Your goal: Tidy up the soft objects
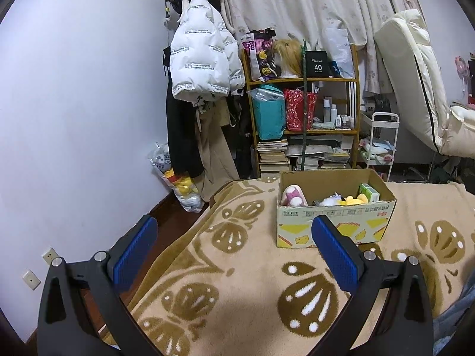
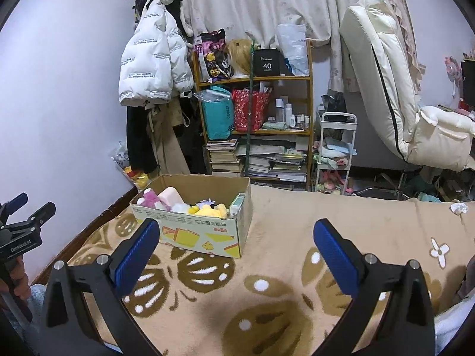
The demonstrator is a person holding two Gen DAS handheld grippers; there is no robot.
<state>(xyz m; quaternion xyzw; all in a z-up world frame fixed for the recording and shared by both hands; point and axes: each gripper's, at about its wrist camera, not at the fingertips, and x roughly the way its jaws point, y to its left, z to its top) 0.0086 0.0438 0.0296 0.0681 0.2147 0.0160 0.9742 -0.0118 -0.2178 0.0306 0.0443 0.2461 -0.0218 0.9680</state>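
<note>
Both tongs were spread wide and carried nothing: the left tongs (image 1: 234, 234) hung over the patterned blanket (image 1: 237, 296) on the bed, and the right tongs (image 2: 237, 237) hovered over the same blanket further right. In the right wrist view I could also see the left tongs off at the left edge, held by a hand (image 2: 14, 279).

The soft things were already in the cardboard box (image 2: 193, 234) ahead of me: a pink plush (image 2: 150, 198), a pale pink cushion-like piece (image 2: 170, 195), a white fluffy toy (image 2: 181, 207) and a yellow plush (image 2: 210, 210), with a small green carton (image 2: 237, 203) standing against the right wall. The blanket near the box looked bare. Only a crumpled white scrap (image 2: 458, 207) lay far right, well apart.

I judged the step to be either a final check or fetching that scrap. To do it well I would have sent the right tongs, being nearer, come down from above, pinched gently at the bulk, and dropped it into the box's open middle, clear of the carton.
</note>
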